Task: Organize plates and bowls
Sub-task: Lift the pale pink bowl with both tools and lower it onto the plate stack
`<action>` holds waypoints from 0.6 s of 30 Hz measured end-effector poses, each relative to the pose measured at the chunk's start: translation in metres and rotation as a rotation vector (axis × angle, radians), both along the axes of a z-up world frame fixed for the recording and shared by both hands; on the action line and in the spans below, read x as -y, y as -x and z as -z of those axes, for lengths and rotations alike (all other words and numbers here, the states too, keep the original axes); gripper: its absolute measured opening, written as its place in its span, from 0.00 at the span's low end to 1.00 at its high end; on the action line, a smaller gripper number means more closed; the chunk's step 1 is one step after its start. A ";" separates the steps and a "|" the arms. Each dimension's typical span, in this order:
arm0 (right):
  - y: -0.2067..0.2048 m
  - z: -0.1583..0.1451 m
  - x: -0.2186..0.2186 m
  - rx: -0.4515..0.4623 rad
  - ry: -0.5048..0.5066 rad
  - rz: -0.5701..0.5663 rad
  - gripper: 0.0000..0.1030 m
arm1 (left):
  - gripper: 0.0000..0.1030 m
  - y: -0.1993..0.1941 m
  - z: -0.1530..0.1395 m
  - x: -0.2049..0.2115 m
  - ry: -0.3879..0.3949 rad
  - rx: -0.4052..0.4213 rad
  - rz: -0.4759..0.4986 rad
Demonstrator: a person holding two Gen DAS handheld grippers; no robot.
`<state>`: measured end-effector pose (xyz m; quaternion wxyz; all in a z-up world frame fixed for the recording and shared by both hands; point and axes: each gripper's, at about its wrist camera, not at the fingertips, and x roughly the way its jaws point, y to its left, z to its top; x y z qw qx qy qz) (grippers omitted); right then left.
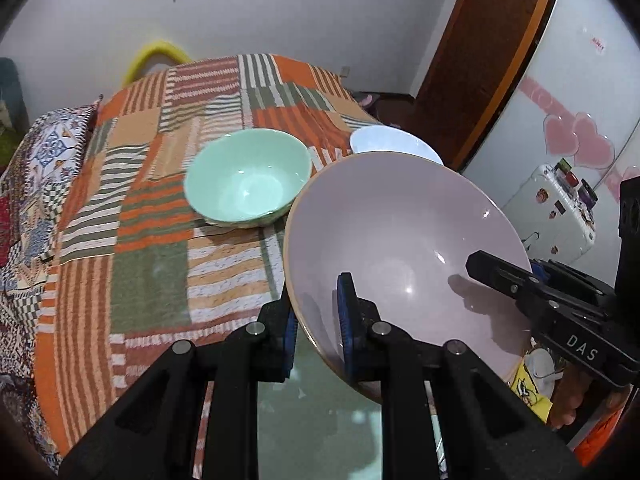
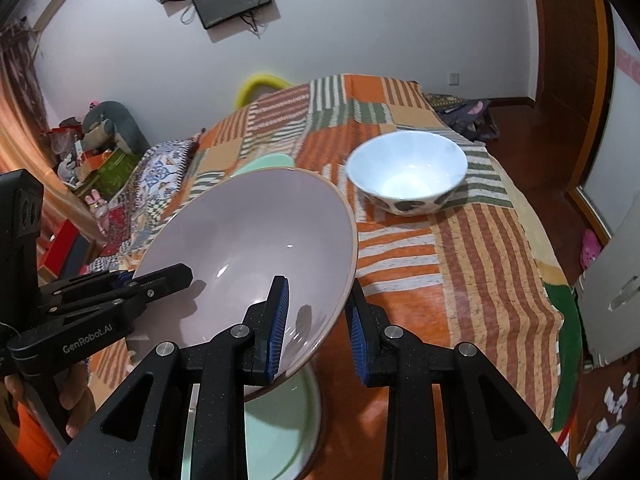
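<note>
A large lilac bowl [image 1: 400, 240] with a tan rim hangs tilted above the table; it also shows in the right wrist view [image 2: 256, 240]. My left gripper [image 1: 318, 328] is shut on its near left rim. My right gripper [image 2: 318, 328] straddles its right rim, one pad inside, the outer pad a little off the wall. A mint green bowl [image 1: 248, 178] stands on the striped cloth behind. A white bowl [image 2: 406, 172] with dark spots stands at the back right. A mint green plate [image 2: 280, 432] lies under the lilac bowl.
The table [image 2: 480, 260] carries an orange, green and white striped patchwork cloth. A patterned cushion [image 1: 48, 152] lies at its left edge. A white fridge door [image 1: 580, 100] and a wooden door frame stand to the right. Clutter fills the floor at the left.
</note>
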<state>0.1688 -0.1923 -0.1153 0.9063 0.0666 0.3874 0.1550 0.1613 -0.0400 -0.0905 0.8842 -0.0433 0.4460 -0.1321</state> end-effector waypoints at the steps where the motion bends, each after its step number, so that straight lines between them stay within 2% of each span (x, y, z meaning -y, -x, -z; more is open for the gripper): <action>1: 0.001 -0.002 -0.003 0.004 -0.001 -0.005 0.25 | 0.18 0.004 -0.002 -0.003 -0.002 0.006 -0.006; 7: 0.012 -0.009 -0.023 0.026 -0.005 -0.046 0.25 | 0.18 0.031 -0.012 -0.028 -0.013 0.023 -0.049; 18: 0.024 -0.003 -0.075 0.023 -0.011 -0.155 0.25 | 0.18 0.073 -0.018 -0.087 -0.015 0.031 -0.166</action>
